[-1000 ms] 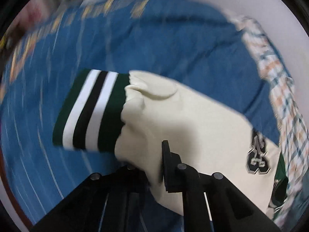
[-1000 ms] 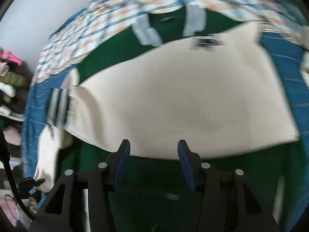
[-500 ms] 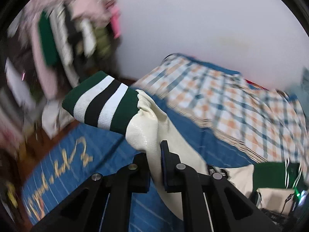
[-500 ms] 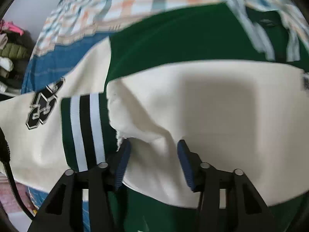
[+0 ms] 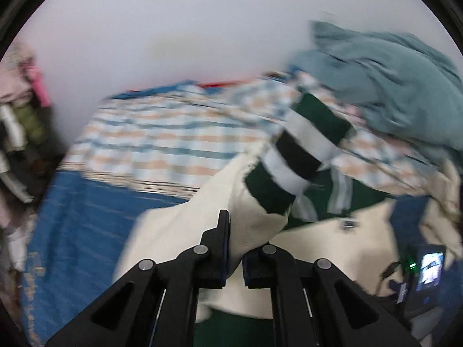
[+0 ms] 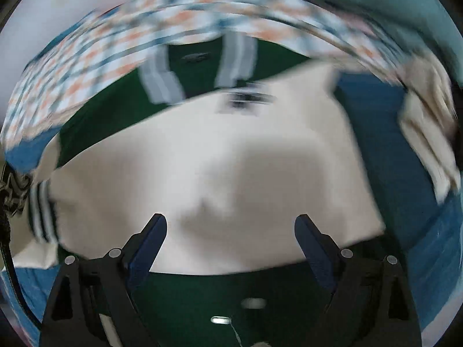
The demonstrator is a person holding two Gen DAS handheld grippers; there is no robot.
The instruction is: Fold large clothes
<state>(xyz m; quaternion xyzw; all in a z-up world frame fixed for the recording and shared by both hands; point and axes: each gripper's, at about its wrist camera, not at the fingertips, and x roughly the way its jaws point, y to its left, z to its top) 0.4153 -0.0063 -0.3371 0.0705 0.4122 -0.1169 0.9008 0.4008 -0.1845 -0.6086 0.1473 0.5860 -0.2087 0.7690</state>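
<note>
A green and cream varsity jacket (image 6: 179,297) lies on a bed. My left gripper (image 5: 235,240) is shut on its cream sleeve (image 5: 251,217), held up in the air; the green, white and black striped cuff (image 5: 298,156) points away over the jacket. My right gripper (image 6: 230,225) is open and empty, just above the other cream sleeve (image 6: 220,159) folded across the green body. The striped collar (image 6: 199,66) is at the far side. That sleeve's striped cuff (image 6: 42,214) is at the left.
The bed has a blue cover (image 5: 86,211) and a plaid sheet (image 5: 162,138). A crumpled teal garment (image 5: 390,86) lies at the far right. Piled clothes (image 5: 20,110) stand at the left. A phone (image 5: 431,269) lies at the right.
My left gripper has lifted the sleeve off the bed and swung it right, over the jacket. My right gripper has opened wide, with the folded sleeve lying below it.
</note>
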